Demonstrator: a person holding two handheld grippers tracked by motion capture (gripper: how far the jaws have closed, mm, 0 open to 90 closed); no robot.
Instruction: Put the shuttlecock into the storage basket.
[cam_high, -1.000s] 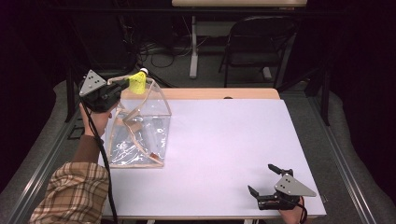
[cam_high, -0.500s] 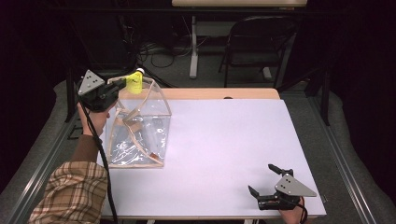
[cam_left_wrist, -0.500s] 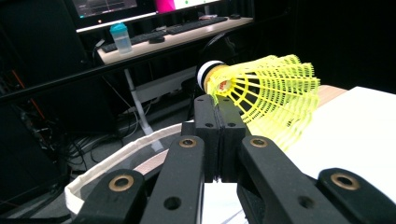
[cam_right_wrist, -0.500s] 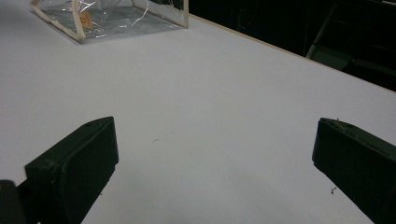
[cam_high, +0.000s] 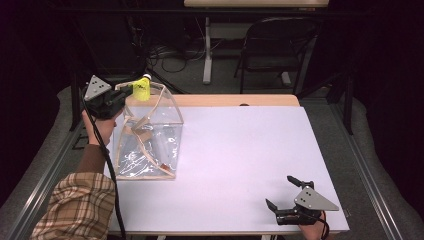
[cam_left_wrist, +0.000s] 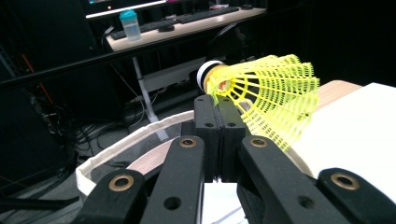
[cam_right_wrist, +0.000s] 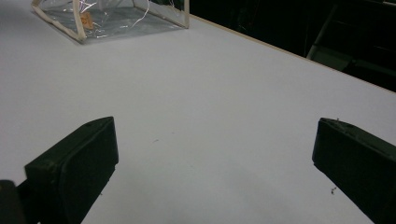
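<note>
High view: at the table's left, the left gripper clamps a yellow shuttlecock by its skirt, jaws closed on it, above the far rim of a clear plastic bag. At the near right corner, the right gripper rests with jaws spread wide on the white table.

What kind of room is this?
Probably an office or lab used for recording. Beyond the white table there is a desk with a keyboard and a bottle, a folding chair, and loose cables on the floor.
</note>
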